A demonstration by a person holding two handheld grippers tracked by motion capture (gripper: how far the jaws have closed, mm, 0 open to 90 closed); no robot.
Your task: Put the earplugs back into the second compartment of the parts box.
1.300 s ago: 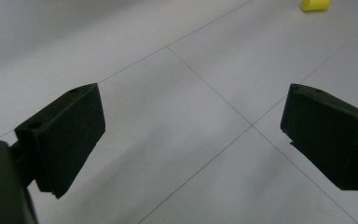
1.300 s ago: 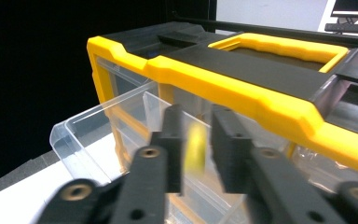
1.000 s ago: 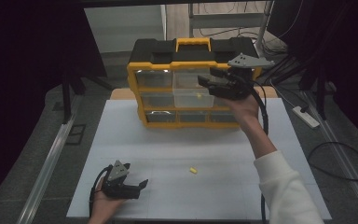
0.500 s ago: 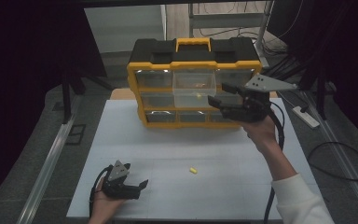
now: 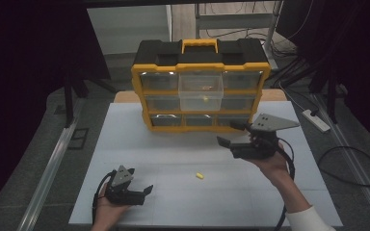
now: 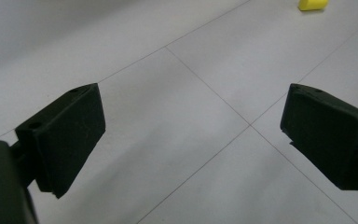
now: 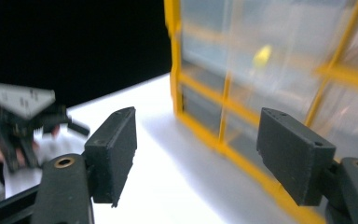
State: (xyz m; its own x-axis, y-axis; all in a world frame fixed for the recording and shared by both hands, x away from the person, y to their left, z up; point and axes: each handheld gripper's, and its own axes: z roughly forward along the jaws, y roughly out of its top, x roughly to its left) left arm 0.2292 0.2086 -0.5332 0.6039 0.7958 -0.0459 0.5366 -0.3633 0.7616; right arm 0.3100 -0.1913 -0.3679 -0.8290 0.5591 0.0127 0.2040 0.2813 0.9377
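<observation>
No writing is legible on the yellow organizer (image 5: pixel 201 91). Both the left gripper (image 5: pixel 143 191) and right gripper (image 5: pixel 230 134) hold fingers wide, empty, above the desk (image 5: pixel 173 154).

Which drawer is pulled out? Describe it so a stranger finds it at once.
Start at the yellow and black organiser standing at the far edge of the white table. Its front holds clear drawers in three rows of three. The middle drawer juts forward, covering the centre of the top two rows, with a small yellow piece showing through it; its neighbours sit flush.
</observation>
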